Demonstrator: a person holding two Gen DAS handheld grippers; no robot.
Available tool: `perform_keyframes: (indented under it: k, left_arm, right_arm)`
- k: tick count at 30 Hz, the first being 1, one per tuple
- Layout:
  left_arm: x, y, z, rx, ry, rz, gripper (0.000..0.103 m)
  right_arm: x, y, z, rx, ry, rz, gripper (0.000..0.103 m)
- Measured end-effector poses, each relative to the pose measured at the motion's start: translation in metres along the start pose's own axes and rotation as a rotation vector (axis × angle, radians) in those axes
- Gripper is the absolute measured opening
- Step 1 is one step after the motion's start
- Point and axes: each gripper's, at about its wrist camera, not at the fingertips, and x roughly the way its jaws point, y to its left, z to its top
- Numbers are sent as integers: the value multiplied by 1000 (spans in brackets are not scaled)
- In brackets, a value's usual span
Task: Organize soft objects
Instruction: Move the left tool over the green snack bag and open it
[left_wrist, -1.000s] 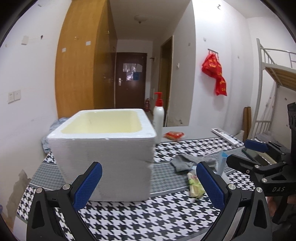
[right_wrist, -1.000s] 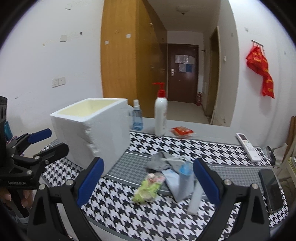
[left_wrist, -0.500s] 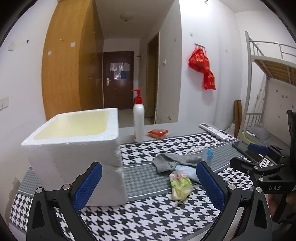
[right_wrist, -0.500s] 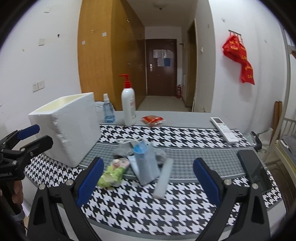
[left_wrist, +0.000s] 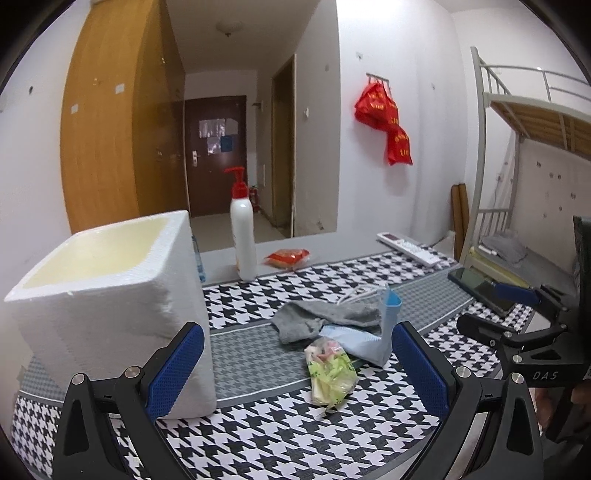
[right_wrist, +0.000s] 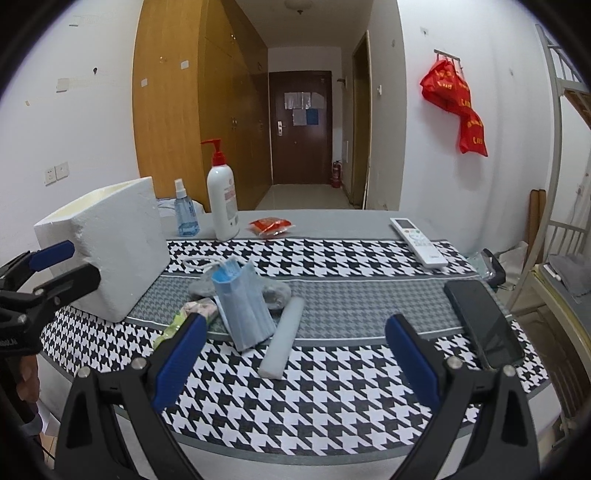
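Note:
A white foam box (left_wrist: 110, 306) (right_wrist: 110, 243) stands open-topped on the left of the houndstooth table. Beside it lies a pile: a grey sock (left_wrist: 317, 317) (right_wrist: 275, 291), a blue face mask (left_wrist: 369, 338) (right_wrist: 242, 302), a green-yellow plastic packet (left_wrist: 330, 373) (right_wrist: 188, 314) and a pale foam strip (right_wrist: 282, 336). My left gripper (left_wrist: 295, 373) is open and empty, above the table's front edge, facing the packet. My right gripper (right_wrist: 291, 358) is open and empty, near the foam strip. Each gripper shows in the other's view, the right (left_wrist: 517, 310) and the left (right_wrist: 44, 269).
A pump bottle (right_wrist: 221, 195), a blue spray bottle (right_wrist: 184, 214), a red packet (right_wrist: 269, 226) and a remote (right_wrist: 417, 240) sit at the table's back. A black phone (right_wrist: 480, 321) lies at the right. A bunk bed frame (left_wrist: 517, 147) stands right of the table.
Both views have swung to the right. The foam box has slid toward the left of both frames, and the pile of soft things now sits between each gripper's fingers. Both grippers stay open.

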Motion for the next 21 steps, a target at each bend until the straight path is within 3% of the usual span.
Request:
perform_keyframes:
  k: [21]
  left_arm:
    - [66, -9, -19, 19, 182, -33, 102]
  right_arm:
    - [50, -15, -15, 21, 126, 5, 99]
